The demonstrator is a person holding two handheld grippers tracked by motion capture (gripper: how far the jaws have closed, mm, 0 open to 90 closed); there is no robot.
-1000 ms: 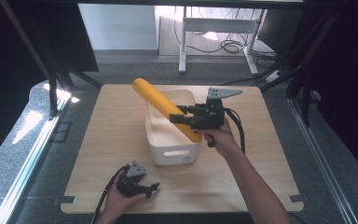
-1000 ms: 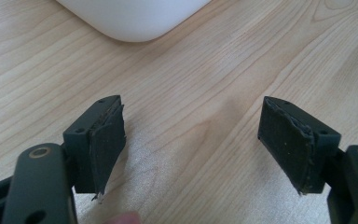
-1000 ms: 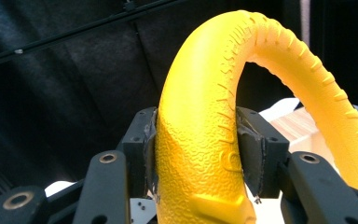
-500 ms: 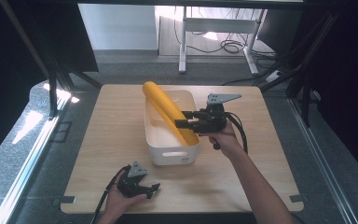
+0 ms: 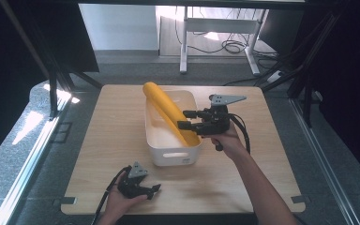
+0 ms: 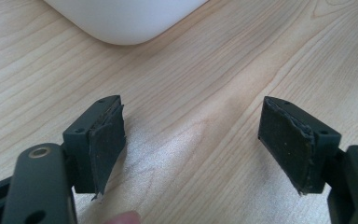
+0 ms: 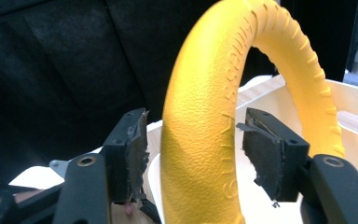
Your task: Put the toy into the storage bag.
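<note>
A yellow textured ring (image 5: 168, 108) stands on edge in the white bin (image 5: 171, 157) at the table's middle, leaning toward the far left over the rim. My right gripper (image 5: 183, 120) reaches in from the right at the ring's near part. Its jaws have just been opening. In the right gripper view the ring (image 7: 205, 140) sits between the pads (image 7: 133, 154) with a gap on each side, so my right gripper (image 7: 191, 149) is open. My left gripper (image 5: 152, 190) rests near the front edge, left of centre, open (image 6: 191, 144) over bare wood.
The wooden table (image 5: 272, 154) has bare room left and right of the bin. A corner of the bin (image 6: 121, 18) lies just ahead of the left jaws. Black frame poles (image 5: 51, 75) flank the table, and a white desk frame with cables (image 5: 225, 42) stands behind.
The right gripper's jaws have spread apart off the yellow ring, which has shifted slightly right and settled in the bin. The left gripper has not moved.
</note>
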